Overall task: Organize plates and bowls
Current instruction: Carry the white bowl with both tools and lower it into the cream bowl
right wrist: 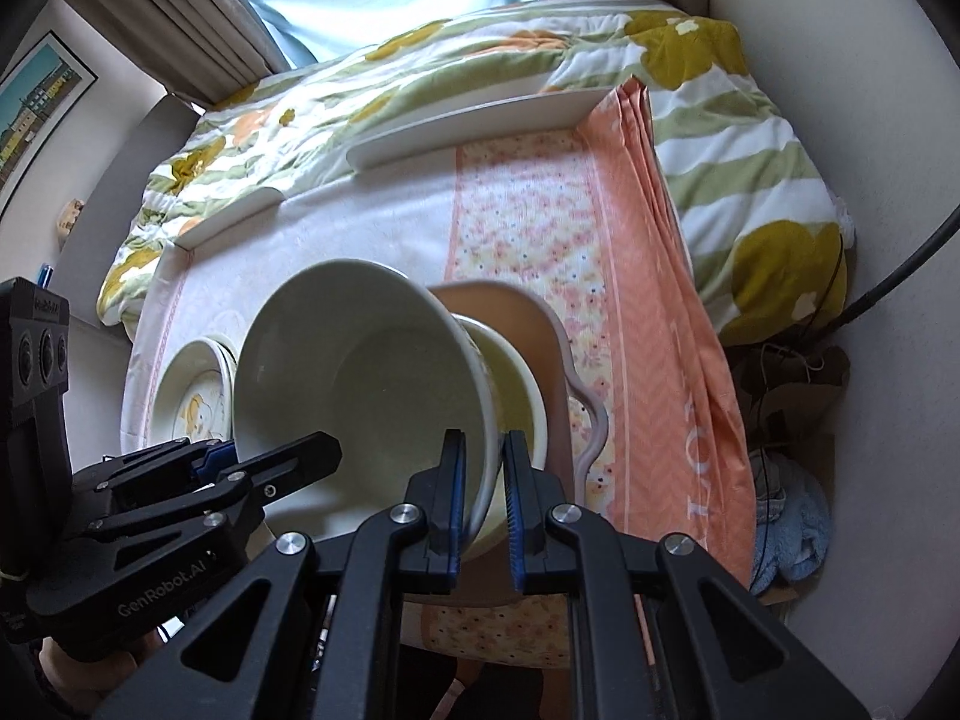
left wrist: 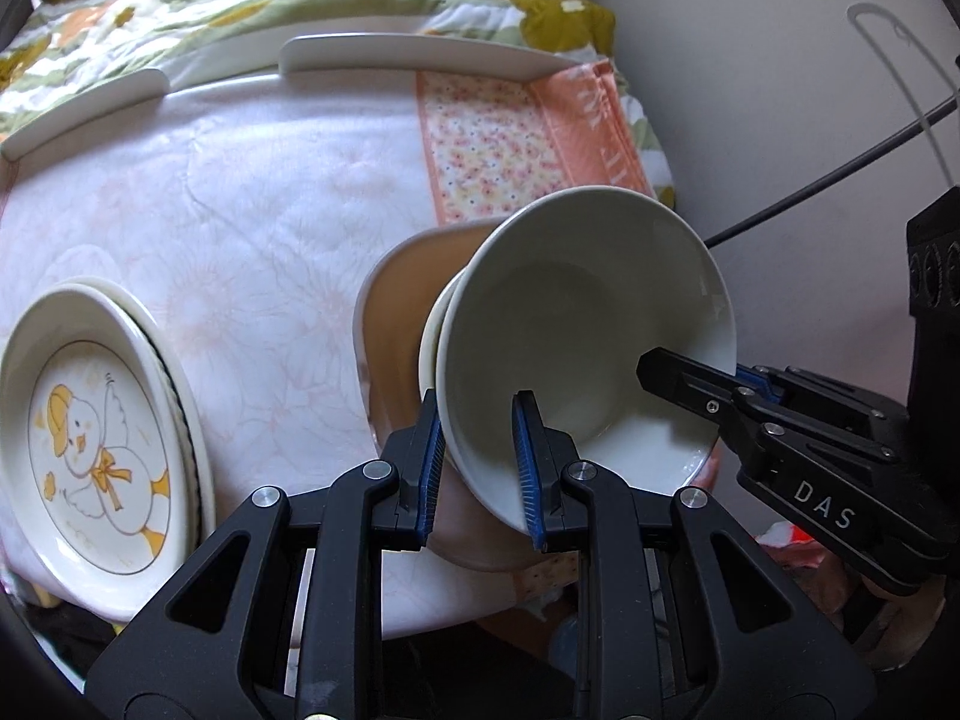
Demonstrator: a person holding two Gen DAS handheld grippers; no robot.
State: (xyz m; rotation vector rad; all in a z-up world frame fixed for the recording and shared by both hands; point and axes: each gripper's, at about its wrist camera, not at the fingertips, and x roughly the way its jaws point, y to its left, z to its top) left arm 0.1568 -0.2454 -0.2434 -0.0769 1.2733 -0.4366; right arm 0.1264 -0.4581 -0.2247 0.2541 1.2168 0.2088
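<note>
A white bowl (left wrist: 576, 336) is held tilted above a second cream bowl (right wrist: 522, 396), which sits on a tan dish (left wrist: 396, 312). My left gripper (left wrist: 477, 462) is shut on the white bowl's near rim, one finger inside and one outside. My right gripper (right wrist: 480, 492) is shut on the same bowl's (right wrist: 372, 372) opposite rim; it also shows in the left wrist view (left wrist: 720, 387). A stack of plates with a duck picture (left wrist: 102, 426) lies at the left, also in the right wrist view (right wrist: 198, 396).
The table has a white and pink floral cloth (left wrist: 270, 210) with an orange runner (right wrist: 648, 276). White raised edges (left wrist: 420, 54) mark its far side. A flowered quilt (right wrist: 420, 78) lies behind. A wall (left wrist: 780, 90) and a cable (left wrist: 840, 168) stand to the right.
</note>
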